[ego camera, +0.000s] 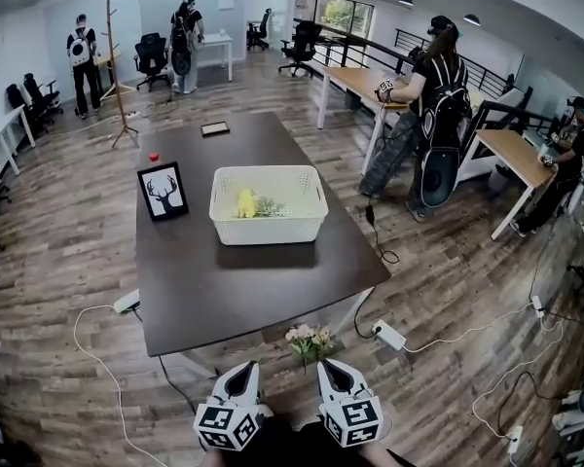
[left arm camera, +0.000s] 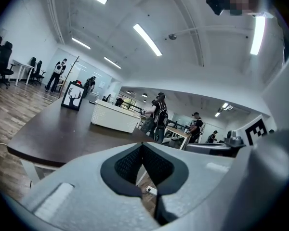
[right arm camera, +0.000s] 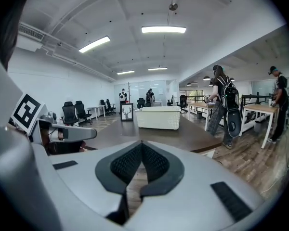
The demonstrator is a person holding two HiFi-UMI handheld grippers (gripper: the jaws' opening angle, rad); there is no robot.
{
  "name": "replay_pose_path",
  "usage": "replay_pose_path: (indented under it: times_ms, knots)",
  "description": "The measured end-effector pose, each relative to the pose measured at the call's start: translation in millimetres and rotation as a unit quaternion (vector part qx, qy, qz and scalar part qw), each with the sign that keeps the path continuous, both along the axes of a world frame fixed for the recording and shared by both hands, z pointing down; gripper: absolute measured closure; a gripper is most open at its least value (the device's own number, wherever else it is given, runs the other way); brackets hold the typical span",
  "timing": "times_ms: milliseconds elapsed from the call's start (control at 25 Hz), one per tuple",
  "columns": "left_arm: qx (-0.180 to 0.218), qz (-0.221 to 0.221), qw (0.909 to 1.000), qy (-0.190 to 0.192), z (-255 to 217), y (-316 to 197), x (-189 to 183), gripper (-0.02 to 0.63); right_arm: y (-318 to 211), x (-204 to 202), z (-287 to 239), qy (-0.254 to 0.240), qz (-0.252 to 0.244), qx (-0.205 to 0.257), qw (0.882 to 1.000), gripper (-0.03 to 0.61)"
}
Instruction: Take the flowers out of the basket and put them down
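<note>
Your left gripper [left arm camera: 142,146] and right gripper [right arm camera: 141,144] both have their jaws pressed together on nothing, held side by side short of the dark table [ego camera: 224,290]. The flowers [ego camera: 253,204] lie inside the white basket [ego camera: 269,232] at mid-table, well apart from both

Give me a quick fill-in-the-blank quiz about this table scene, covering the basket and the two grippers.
1. The white basket stands on the dark ____.
2. The framed picture beside it shows a ____.
3. The left gripper and right gripper both have their jaws ____, holding nothing.
Missing words: table; deer; shut.
</note>
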State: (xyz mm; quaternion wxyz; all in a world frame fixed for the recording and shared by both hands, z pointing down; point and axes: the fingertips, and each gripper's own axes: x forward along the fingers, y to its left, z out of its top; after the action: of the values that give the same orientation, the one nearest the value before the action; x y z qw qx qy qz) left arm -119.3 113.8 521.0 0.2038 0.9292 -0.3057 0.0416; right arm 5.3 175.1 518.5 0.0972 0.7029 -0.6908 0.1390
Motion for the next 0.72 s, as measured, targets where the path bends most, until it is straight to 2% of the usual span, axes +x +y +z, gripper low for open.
replay_pose_path:
  times_ms: [240, 520, 720]
  knots:
    - [0.008, 0.005, 1.0000, 0.001, -5.5, -28.9, -1.0, 0.606, -20.0, 3.4, 0.2, 0.007, 0.011, 0.002, 1.000, 0.572]
    - [0.019, 0.007, 0.9997, -0.016, -4.3, -39.3, 4.4, 0.606, -29.9, 13.0, 5.6, -0.014, 0.020, 0.001, 1.000, 0.572]
    - [0.010, -0.006, 0.9997, -0.023, 0.4, -50.1, 4.1, 0.606, -45.0, 23.7, 13.8, -0.031, 0.023, -0.005, 0.999, 0.571]
